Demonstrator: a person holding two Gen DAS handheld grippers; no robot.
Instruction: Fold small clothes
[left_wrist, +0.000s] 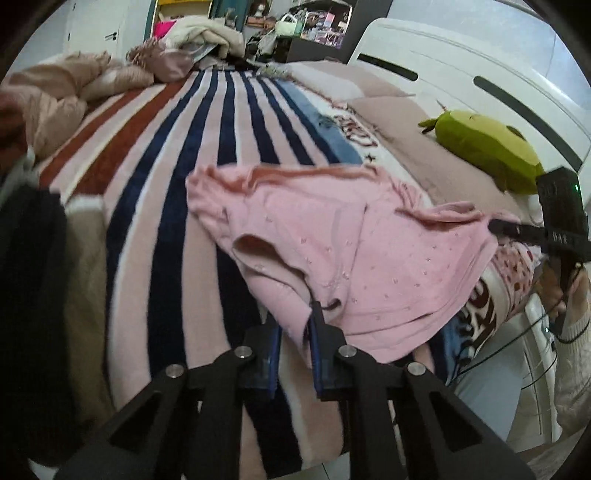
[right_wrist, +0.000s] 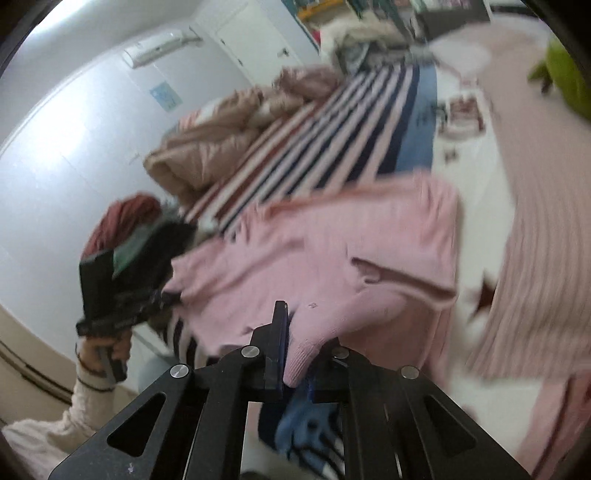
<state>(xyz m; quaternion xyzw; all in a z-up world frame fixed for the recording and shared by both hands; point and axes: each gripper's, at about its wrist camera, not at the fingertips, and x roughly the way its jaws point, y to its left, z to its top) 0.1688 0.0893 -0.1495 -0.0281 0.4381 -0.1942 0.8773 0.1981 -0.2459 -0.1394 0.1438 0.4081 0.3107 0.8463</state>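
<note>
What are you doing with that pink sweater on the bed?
A person is folding a small pink sweater on a striped blanket, with a grabbing tool in each hand. The left claw is shut on the sweater's near edge, and the right claw is shut on another part of it. Both pinched parts are raised off the blanket, while the far part lies flat. A green plush toy sits near the headboard.
</note>
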